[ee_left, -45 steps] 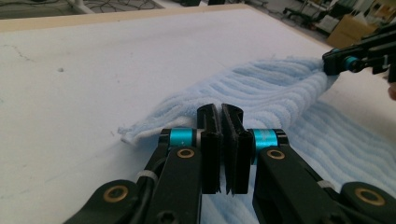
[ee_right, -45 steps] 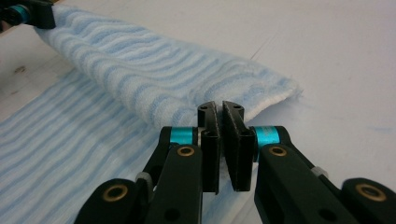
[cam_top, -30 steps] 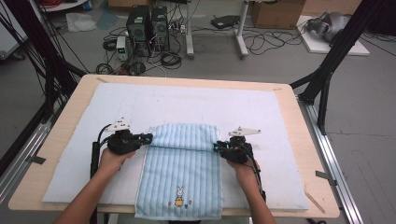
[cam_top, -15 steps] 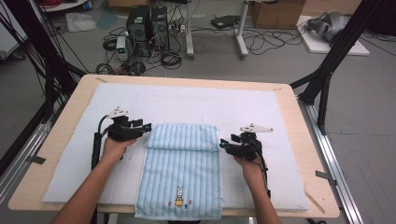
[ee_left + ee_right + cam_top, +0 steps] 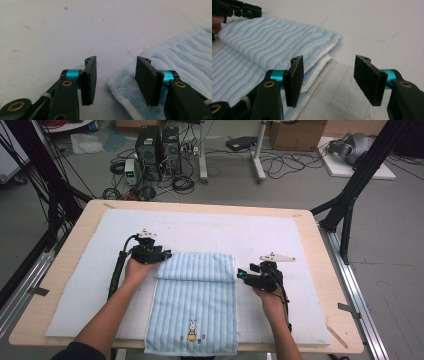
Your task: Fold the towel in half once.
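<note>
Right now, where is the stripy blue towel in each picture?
High view: the towel lies at the bottom middle, between both hands.
Left gripper view: its corner fills the right side.
Right gripper view: it spreads across the left.
Shared landmark: the folded-over top band.

Light wooden table (image 5: pixel 65 285), rounded corners. White padded mat (image 5: pixel 280 240) covering most of top. On mat: blue striped towel (image 5: pixel 192 307), far end folded back, near edge overhanging table front.

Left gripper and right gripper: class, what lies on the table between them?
In the high view, the folded top of the blue striped towel spans the stretch between the left gripper and the right gripper.
</note>
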The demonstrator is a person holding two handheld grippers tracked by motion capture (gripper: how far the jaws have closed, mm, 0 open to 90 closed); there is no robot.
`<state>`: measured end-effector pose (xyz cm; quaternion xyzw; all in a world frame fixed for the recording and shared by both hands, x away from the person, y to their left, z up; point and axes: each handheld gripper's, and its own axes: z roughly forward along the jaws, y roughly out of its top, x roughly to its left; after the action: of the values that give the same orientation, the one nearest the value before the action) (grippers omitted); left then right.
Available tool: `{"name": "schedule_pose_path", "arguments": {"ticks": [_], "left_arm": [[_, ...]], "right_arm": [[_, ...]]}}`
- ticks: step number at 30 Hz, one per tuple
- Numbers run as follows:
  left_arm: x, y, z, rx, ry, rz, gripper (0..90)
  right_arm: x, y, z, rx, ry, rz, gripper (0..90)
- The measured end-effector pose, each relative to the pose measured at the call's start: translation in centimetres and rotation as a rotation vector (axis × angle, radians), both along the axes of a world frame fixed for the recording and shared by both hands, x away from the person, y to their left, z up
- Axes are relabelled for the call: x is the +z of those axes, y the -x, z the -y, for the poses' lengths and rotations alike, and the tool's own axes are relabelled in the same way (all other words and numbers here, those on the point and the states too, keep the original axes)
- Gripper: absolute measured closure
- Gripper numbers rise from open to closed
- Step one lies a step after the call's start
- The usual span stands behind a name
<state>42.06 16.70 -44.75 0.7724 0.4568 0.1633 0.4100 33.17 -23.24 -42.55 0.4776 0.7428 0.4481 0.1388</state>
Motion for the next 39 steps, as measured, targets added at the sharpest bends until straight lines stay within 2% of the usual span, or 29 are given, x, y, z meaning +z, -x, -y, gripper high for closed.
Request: {"name": "schedule_pose_path", "arguments": {"ticks": [6, 11, 14, 17, 21, 26, 30, 34, 36, 39], "left_arm": [[0.0, 0.3, 0.5, -0.045, -0.08, 0.026, 56.1], [0.0, 0.4, 0.5, -0.067, -0.077, 0.024, 65.1], [0.2, 0.6, 0.4, -0.101, -0.071, 0.03, 80.9], [0.6, 0.8, 0.2, -0.129, 0.019, 0.023, 85.0], [1.4, 1.2, 0.2, -0.157, 0.071, 0.047, 85.7], [2.5, 1.7, -0.4, -0.16, 0.14, 0.077, 86.2], [3.1, 2.0, -0.7, -0.162, 0.158, 0.092, 86.3], [3.3, 2.1, -0.9, -0.16, 0.177, 0.092, 86.2], [3.3, 2.2, -0.9, -0.16, 0.181, 0.091, 86.2], [3.1, 2.3, -1.2, -0.15, 0.209, 0.096, 86.2]], "right_arm": [[-0.1, -0.1, -0.1, 0.004, 0.002, -0.001, 40.7], [-0.1, -0.1, -0.2, 0.007, 0.005, -0.005, 39.6], [-0.3, -0.2, -0.2, 0.004, 0.009, -0.007, 37.6], [-0.3, -0.2, -0.1, -0.008, 0.009, -0.019, 35.5], [-0.3, -0.2, 0.1, -0.023, 0.012, -0.018, 34.6], [-0.3, -0.7, 0.2, -0.049, 0.0, -0.014, 34.5], [-0.2, -1.5, -0.2, -0.066, -0.004, -0.01, 35.2], [0.0, -3.4, -1.2, -0.071, 0.006, -0.019, 39.7], [0.1, -4.5, -2.0, -0.06, 0.025, -0.04, 41.4], [-0.1, -6.3, -3.4, -0.05, 0.076, -0.08, 44.3]]}}
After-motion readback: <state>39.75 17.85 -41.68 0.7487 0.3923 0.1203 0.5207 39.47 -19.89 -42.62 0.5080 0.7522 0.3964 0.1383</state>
